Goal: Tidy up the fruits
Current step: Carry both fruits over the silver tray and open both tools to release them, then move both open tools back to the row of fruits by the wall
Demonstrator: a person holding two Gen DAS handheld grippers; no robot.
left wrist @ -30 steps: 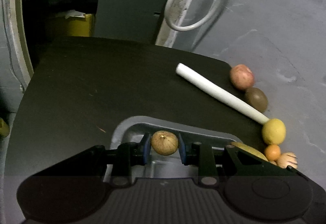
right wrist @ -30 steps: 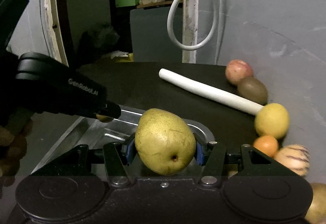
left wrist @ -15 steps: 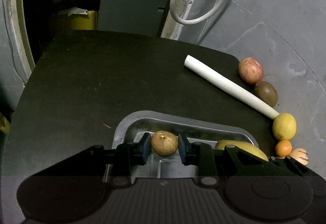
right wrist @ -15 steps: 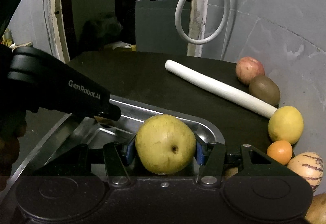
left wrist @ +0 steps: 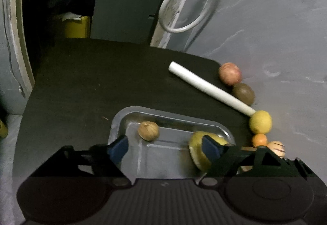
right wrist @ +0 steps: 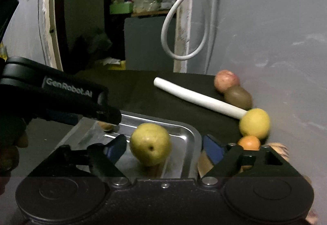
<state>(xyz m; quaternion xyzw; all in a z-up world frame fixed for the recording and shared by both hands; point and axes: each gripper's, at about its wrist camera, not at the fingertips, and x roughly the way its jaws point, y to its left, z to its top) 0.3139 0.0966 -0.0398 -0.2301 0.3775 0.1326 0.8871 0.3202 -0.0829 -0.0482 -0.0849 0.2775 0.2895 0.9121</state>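
A metal tray [left wrist: 120,120] [right wrist: 192,139] sits on the dark table. A small brown fruit [left wrist: 148,130] lies in its far left part, partly hidden in the right wrist view [right wrist: 105,125]. A yellow-green pear [right wrist: 150,144] [left wrist: 196,147] rests in the tray's right part. My left gripper [left wrist: 165,148] is open just above the tray, behind the brown fruit. My right gripper [right wrist: 164,148] is open around the pear without touching it. The left gripper's body [right wrist: 61,98] crosses the right wrist view.
A white tube [left wrist: 210,90] [right wrist: 198,99] lies diagonally on the table. Along the right wall sit a red apple [left wrist: 230,73], a kiwi [left wrist: 243,93], a lemon [left wrist: 260,121], a small orange [left wrist: 259,140] and a striped fruit [left wrist: 277,148]. A white cable loop [right wrist: 184,41] hangs behind.
Both grippers have opened. The brown fruit and the pear, held before, now lie in the tray. Both grippers have drawn back a little.
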